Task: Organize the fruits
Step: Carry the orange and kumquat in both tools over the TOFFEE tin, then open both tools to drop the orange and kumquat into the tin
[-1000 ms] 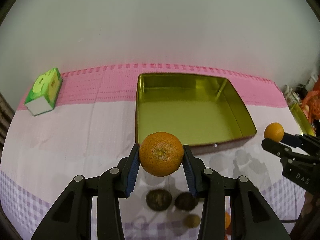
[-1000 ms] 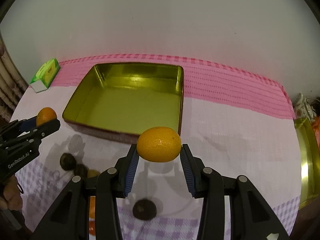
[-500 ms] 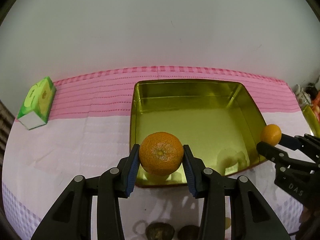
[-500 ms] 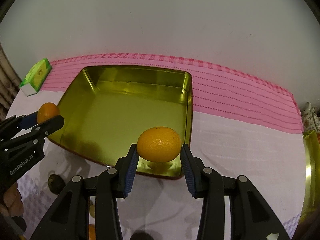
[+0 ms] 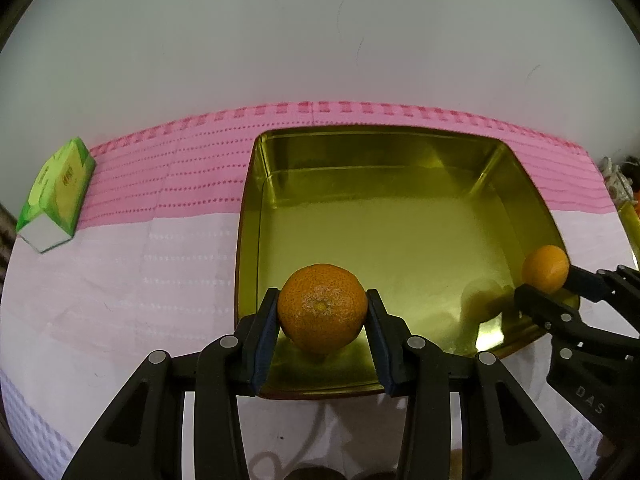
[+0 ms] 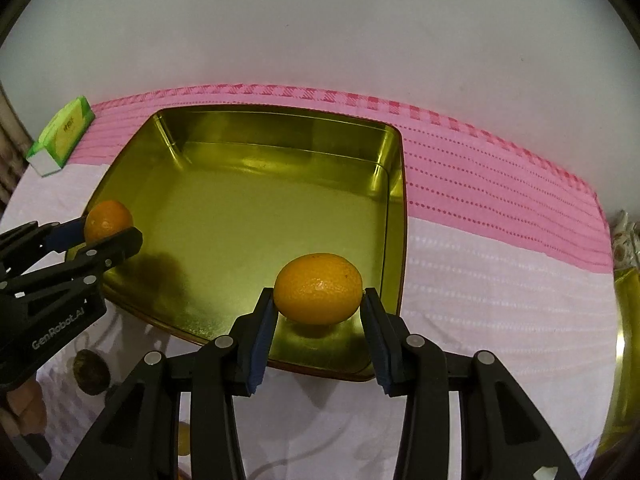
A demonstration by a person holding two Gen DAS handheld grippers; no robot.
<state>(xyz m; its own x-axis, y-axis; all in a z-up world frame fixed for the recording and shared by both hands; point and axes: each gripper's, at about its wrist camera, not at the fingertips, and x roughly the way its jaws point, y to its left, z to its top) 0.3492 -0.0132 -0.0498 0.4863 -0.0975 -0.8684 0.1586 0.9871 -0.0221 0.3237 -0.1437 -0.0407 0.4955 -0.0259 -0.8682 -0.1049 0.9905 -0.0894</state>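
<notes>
Left gripper (image 5: 322,312) pinches a round, pitted deep-orange mandarin (image 5: 322,307); right gripper (image 6: 318,300) pinches a smoother, paler oval orange (image 6: 318,289) over the gold tin (image 6: 248,148).

Black fingers (image 5: 266,332), blue pads (image 5: 264,344)

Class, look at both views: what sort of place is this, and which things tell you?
Probably a home table by a plain wall: a pink-and-white checked tablecloth, a gold square metal tin and a green tissue box.
</notes>
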